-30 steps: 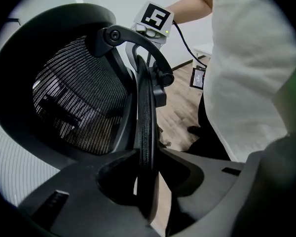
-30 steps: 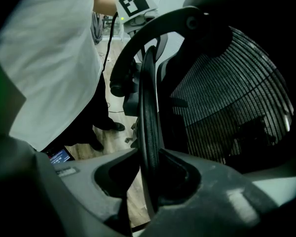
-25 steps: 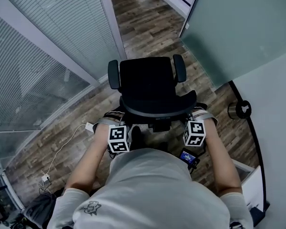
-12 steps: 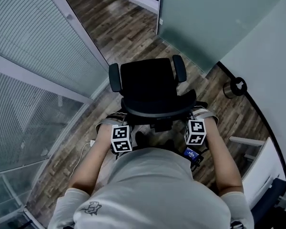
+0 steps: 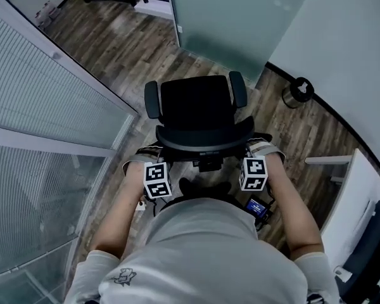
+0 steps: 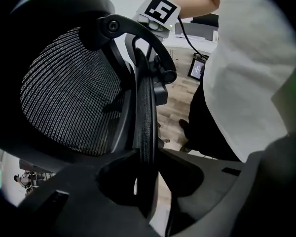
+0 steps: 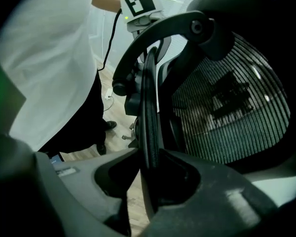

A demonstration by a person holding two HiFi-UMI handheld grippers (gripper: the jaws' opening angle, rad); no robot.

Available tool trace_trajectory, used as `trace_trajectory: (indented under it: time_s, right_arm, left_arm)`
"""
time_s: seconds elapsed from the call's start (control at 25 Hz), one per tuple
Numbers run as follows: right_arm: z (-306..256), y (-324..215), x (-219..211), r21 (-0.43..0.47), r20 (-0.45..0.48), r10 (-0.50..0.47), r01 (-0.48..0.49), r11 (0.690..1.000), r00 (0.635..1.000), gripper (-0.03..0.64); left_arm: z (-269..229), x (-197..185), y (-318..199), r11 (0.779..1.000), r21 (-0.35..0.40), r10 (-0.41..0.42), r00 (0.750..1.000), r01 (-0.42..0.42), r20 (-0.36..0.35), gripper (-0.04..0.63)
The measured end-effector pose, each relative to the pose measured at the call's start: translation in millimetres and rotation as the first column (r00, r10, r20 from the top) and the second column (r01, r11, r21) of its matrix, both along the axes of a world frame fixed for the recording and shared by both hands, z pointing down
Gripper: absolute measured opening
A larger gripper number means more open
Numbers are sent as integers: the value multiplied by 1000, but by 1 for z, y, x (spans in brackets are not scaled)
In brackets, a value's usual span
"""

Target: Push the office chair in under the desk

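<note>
1. Wood-plank floor (image 5: 145, 56) fills the head view. A glass partition with blinds (image 5: 44, 106) runs from 7 to 11 o'clock, a frosted panel (image 5: 240, 18) stands at 12, and a white wall (image 5: 348, 56) curves past 2.
2. Your office chair (image 5: 199, 106) stands at the centre on open floor, with its seat toward 12 o'clock and its backrest toward you at 6.
3. A small round bin (image 5: 297, 92) sits at 2 o'clock by the foot of the wall, well apart from the chair.
4. White furniture (image 5: 361, 195) shows at 4 o'clock, and the chair is not under it.
5. Your left gripper (image 6: 146, 162) has its jaws closed on the rim of the mesh backrest (image 6: 69, 98), at the chair's 8 o'clock side. The rim runs upright between the pads.
6. Your right gripper (image 7: 149, 164) has its jaws clamped the same way on the opposite rim, at the chair's 4 o'clock side.
7. Both grippers point steeply down, with your forearms flanking the backrest.
</note>
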State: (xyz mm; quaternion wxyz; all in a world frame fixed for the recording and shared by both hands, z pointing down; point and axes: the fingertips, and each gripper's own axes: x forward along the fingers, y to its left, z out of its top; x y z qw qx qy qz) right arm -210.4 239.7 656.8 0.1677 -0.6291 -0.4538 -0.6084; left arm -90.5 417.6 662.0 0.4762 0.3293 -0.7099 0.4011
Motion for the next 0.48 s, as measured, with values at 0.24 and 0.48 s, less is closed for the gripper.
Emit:
trace_trajectory:
  time_s: [0.24,0.48]
  right_arm:
    - [-2,-55,-18,4,-4,100,-100,995,995,107]
    - [1,-111,-26,0,-2,210,-210,978,978,107]
  left_arm:
    - [-2,-36,-44,995,4,95,995,-95,-2,110]
    - [3,-69,-88,981,-17,195,981,-195,4,110]
